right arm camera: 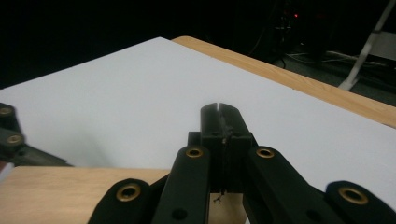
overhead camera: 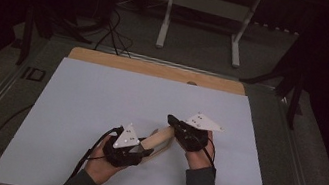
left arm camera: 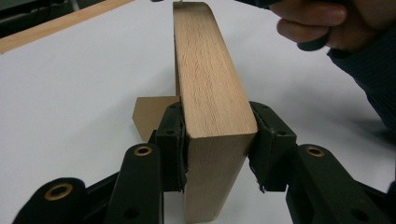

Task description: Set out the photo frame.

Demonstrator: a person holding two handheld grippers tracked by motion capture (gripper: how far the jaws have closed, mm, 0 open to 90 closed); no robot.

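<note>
A wooden block [left arm camera: 210, 88] stands on its narrow edge on the white table [overhead camera: 101, 97], slightly below and right of centre in the high view, running from about 7 o'clock to 1 o'clock. The left gripper [left arm camera: 215, 144] is clamped on the block's near end, one pad on each broad face. At the far end, toward 1 o'clock, the right gripper [right arm camera: 218, 116] sits with its jaws pressed together and nothing between them, just above the block's top edge [right arm camera: 70, 186]. A small brown card [left arm camera: 152, 114] lies flat beside the block, at 9 o'clock from the left gripper.
</note>
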